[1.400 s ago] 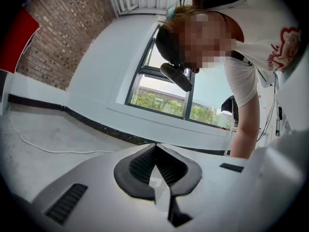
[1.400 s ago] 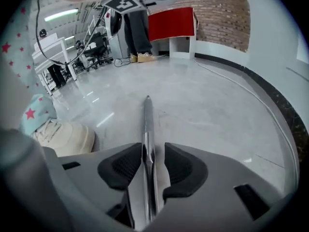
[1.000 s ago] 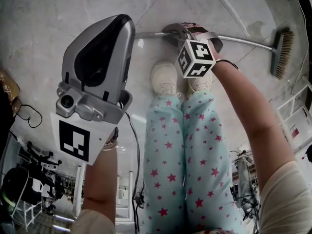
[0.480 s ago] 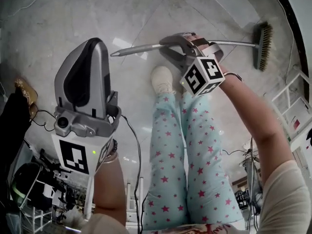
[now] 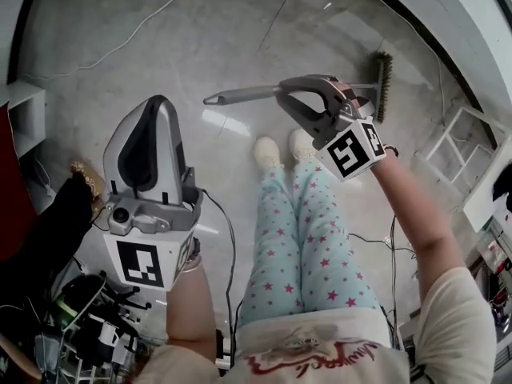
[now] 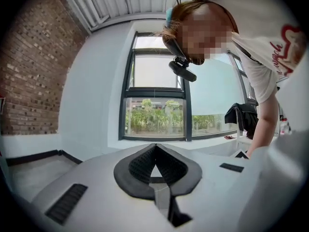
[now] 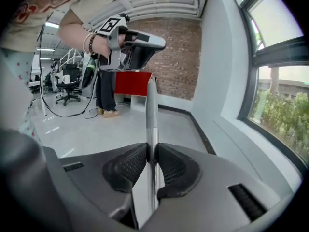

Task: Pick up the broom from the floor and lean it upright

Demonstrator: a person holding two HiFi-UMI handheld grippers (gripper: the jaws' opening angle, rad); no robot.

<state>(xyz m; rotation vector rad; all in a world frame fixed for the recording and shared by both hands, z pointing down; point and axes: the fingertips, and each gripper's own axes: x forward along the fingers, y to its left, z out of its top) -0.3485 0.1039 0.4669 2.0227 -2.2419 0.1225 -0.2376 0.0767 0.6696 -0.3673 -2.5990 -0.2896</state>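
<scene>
Silver metal shows between the pads of the right gripper (image 7: 151, 151): its jaws are drawn almost together and clamp the slim handle of the broom (image 5: 240, 96), one ribbed pad pressing on each side. The grip sits partway along the handle. From the head view the broom runs roughly level from left to right, above the person's pale shoes (image 5: 268, 152) and seemingly off the floor. Its grey handle end points left, and its brush head (image 5: 384, 74) is at the far right, near the foot of the white wall (image 5: 480, 46).

Nothing is in the left gripper (image 6: 155, 148). Its pad tips meet, leaving only a small triangular gap behind them, and it is held up on the left, well apart from the broom.

Pale polished floor (image 5: 160, 46) lies open far and left of the broom. A white shelf rack (image 5: 460, 146) stands on the right, and dark gear (image 5: 88, 326) crowds the near left.
</scene>
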